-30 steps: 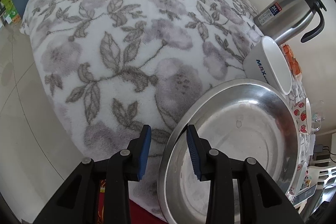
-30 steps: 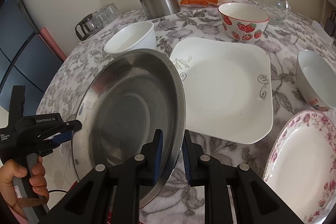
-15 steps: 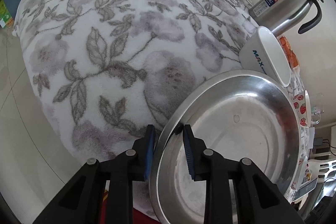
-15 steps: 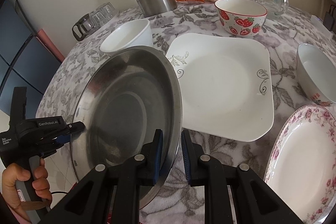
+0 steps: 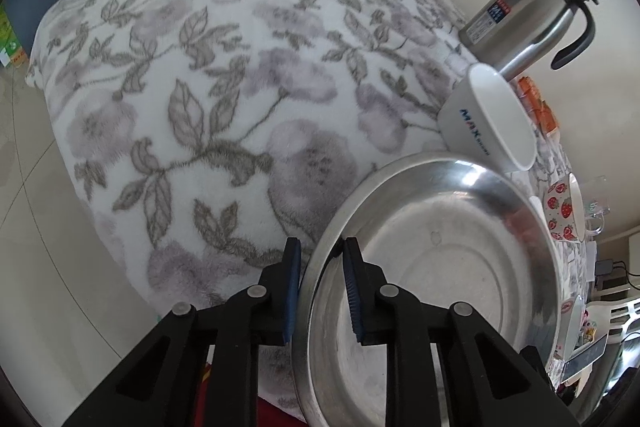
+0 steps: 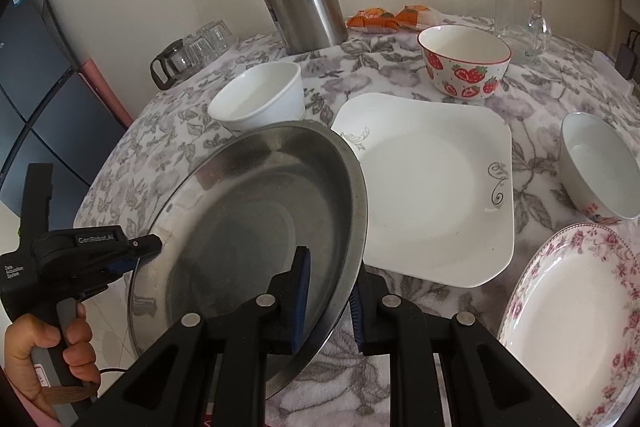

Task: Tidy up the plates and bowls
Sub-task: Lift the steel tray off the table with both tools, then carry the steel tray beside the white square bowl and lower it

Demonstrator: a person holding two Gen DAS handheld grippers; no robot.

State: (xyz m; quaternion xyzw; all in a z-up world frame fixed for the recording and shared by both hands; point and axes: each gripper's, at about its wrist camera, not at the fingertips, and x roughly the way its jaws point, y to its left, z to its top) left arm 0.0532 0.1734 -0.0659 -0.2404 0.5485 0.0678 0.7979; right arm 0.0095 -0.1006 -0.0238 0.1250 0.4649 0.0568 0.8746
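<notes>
The steel plate (image 6: 256, 211) is hiding part of the square white plate (image 6: 432, 187); the floral plate (image 6: 576, 323) is running past the frame edge, and the left tongs' (image 6: 138, 255) tips are vanishing behind the steel rim

My right gripper (image 6: 328, 297) points steeply down, its black arms reaching forward to the blue pads. The jaws stand narrow and clamp the near rim of the steel dish (image 6: 256, 211), one pad inside it and one beneath.

My left gripper (image 5: 320, 291) also points steeply down. Its jaws have just been closing, with the far rim of the same dish between them; a sliver of gap shows beside the left pad, so I cannot tell if the clamp is firm.

My left hand (image 6: 48, 351) wraps the gripper's handle, fingers curled around it.
</notes>
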